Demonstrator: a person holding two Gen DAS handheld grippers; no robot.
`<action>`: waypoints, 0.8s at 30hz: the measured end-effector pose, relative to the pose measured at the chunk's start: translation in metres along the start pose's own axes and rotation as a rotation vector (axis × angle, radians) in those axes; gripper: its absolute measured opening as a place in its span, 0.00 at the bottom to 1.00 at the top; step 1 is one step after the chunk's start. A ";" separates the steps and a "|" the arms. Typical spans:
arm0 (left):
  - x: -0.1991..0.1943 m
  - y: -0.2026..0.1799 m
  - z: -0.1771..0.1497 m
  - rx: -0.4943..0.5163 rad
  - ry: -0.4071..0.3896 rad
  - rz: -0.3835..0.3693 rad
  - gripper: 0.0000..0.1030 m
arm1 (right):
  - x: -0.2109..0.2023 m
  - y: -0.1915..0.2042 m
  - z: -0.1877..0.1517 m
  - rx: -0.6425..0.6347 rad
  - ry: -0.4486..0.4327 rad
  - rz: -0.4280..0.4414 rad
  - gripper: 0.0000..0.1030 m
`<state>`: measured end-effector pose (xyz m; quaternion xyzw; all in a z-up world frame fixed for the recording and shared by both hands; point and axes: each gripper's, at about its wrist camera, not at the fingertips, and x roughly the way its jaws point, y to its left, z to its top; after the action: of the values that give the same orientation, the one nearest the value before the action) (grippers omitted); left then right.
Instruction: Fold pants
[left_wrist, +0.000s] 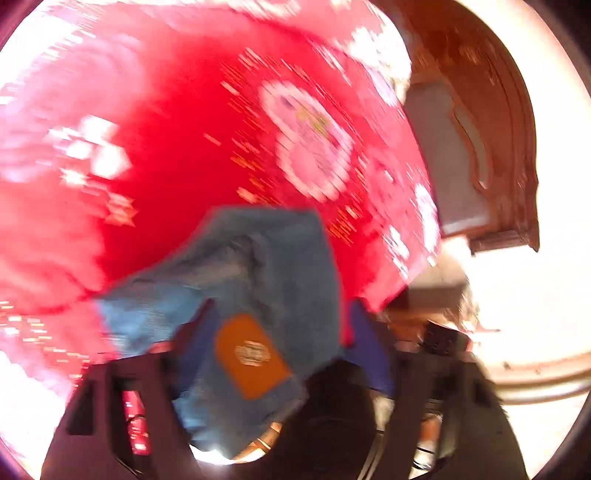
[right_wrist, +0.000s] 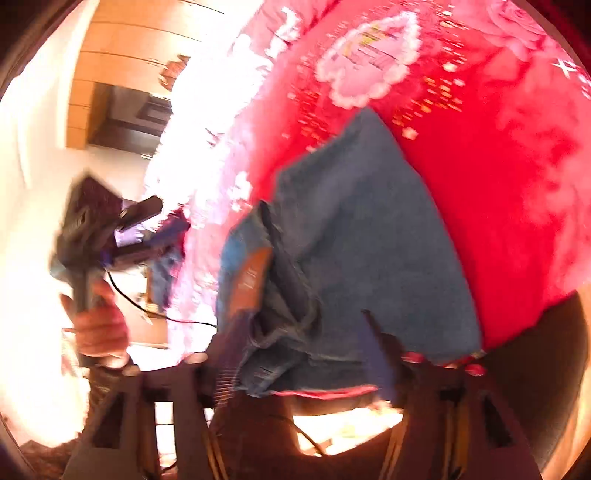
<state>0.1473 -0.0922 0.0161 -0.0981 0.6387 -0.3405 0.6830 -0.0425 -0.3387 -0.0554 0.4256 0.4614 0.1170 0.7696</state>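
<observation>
Both the left claw and right claw stand open.

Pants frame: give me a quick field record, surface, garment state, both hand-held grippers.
surface: red bedspread with pink heart and flower print
garment: blue denim pants lying in a folded bundle near the bed edge
label: orange patch at the waistband, facing up
left hand-held gripper: jaws open, denim between them, pads not pressing on it
right hand-held gripper: jaws open, denim between the fingers, not clamped
image quality: both views motion-blurred
</observation>
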 end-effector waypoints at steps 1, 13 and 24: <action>-0.008 0.017 -0.004 -0.028 -0.018 0.029 0.80 | 0.007 0.004 0.003 -0.016 0.007 0.004 0.72; 0.067 0.115 -0.057 -0.415 0.135 -0.099 0.68 | 0.103 0.024 -0.005 -0.076 0.253 0.030 0.23; 0.099 0.053 -0.058 -0.127 0.137 0.202 0.63 | 0.081 -0.005 -0.029 -0.019 0.222 -0.090 0.16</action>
<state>0.1062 -0.0935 -0.1037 -0.0530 0.7106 -0.2349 0.6611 -0.0230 -0.2793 -0.1147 0.3817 0.5613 0.1331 0.7222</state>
